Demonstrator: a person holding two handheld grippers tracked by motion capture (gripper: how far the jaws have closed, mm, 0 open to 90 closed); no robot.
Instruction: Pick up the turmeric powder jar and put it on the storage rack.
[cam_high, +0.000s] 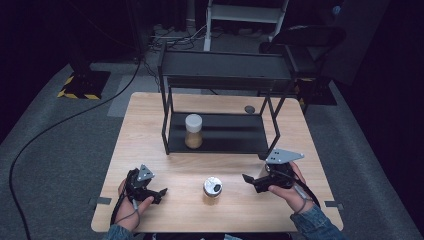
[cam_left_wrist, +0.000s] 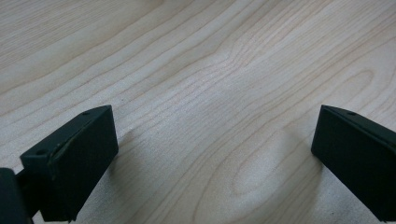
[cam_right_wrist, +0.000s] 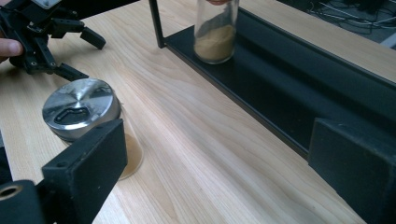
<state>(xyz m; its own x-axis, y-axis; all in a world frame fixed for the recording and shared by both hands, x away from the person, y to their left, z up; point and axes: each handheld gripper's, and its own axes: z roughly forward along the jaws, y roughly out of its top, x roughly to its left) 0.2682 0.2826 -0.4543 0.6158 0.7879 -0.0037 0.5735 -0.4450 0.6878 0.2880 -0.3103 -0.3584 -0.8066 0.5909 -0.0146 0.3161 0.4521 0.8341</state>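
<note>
The person's two hands sit at the near edge of the table (cam_high: 150, 107), each holding a gripper. The left gripper (cam_high: 161, 192) lies low over bare wood with its jaws spread wide and nothing between them. The right gripper (cam_high: 246, 178) also has its jaws wide apart and empty, pointing toward the jar with the metal lid (cam_high: 212, 188), which stands between the two grippers, touching neither. A second jar with a white lid (cam_high: 193, 131) stands on the lower shelf of the black rack (cam_high: 225, 70) farther back.

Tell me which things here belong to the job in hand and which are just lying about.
Job:
metal-lidded jar
right claw, open, nearest it
black shelf rack
white-lidded jar on its lower shelf

Lying about:
left claw, open over bare table
dark round disc
floor cable
</note>
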